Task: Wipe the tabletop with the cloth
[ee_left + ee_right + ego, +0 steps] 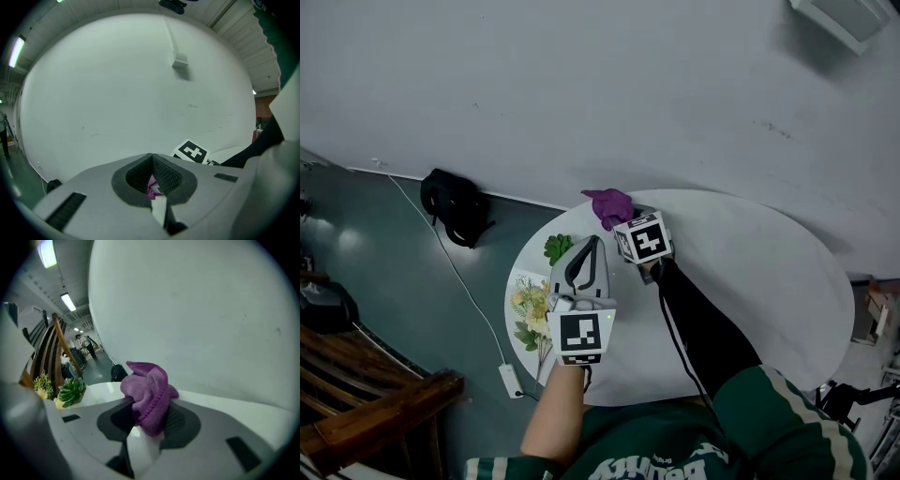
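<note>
Two grippers: both are held over the left half of the round white worktop [759,281]. Clock hours are read on the head view, with 12 at the far wall.
Left gripper [152,157]: it is nearest the person, over the worktop's 9 o'clock side, and is pointed toward 12 o'clock. Its jaws are pressed together at the tips and nothing is gripped. A sliver of purple is seen through the slit below the tips, lying beyond them.
Right gripper [622,219]: it is found just past the left one, toward 1 o'clock from it, and is carried on a black-sleeved arm [698,323]. Its jaws are clamped on the cloth.
Cloth [149,392]: purple and bunched, it is pinched by its lower part between the right gripper's pads, and the rest bulges up above them. It is held at the worktop's far rim, about 11 o'clock. Whether the surface is touched cannot be told.
Flowers [532,305]: a pale bunch with green leaves is laid at the 9 o'clock rim, just beside the left gripper.
Green plant [558,247]: a small one is placed at 10 o'clock, between the flowers and the cloth.
Floor: a power strip [510,380] with a white cable is seen at 8 o'clock off the worktop. A black bag [455,206] is set at 10 o'clock against the wall.
Wall [581,84]: plain pale grey is seen behind everything.
</note>
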